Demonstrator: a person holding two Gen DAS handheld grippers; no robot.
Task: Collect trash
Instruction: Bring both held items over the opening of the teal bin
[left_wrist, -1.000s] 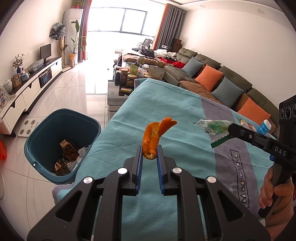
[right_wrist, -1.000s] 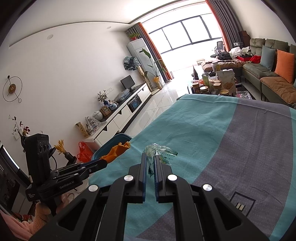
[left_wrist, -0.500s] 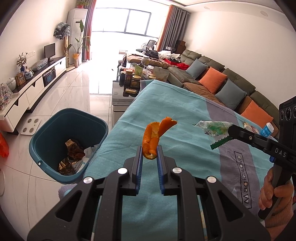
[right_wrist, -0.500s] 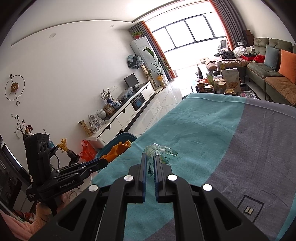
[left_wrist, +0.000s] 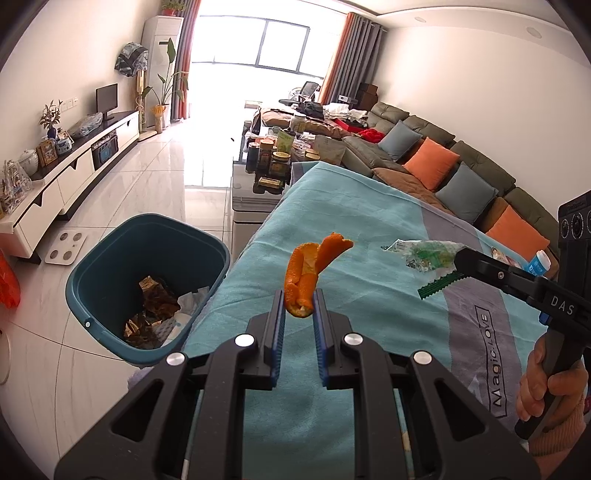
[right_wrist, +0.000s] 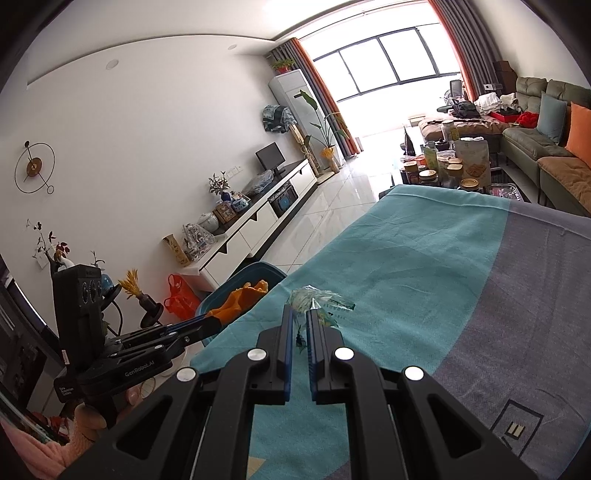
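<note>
My left gripper (left_wrist: 298, 297) is shut on a curled orange peel (left_wrist: 308, 271), held above the teal cloth of the table (left_wrist: 351, 221). The peel (right_wrist: 242, 299) also shows in the right wrist view, at the tip of the left gripper (right_wrist: 212, 317). My right gripper (right_wrist: 300, 314) is shut on a crumpled clear-and-green plastic wrapper (right_wrist: 317, 301); in the left wrist view that wrapper (left_wrist: 424, 254) hangs from the right gripper (left_wrist: 460, 258). A dark teal trash bin (left_wrist: 110, 266) stands on the floor left of the table, with wrappers and paper inside.
A small blue-capped bottle (left_wrist: 537, 264) and a packet lie at the table's right edge. A low table with jars (left_wrist: 269, 158) stands beyond the far end. The sofa (left_wrist: 461, 166) runs along the right, a white TV cabinet (left_wrist: 66, 173) along the left.
Both views have shifted slightly: the bin now sits a little further right and nearer the peel in the left wrist view. Both grips are unchanged.
</note>
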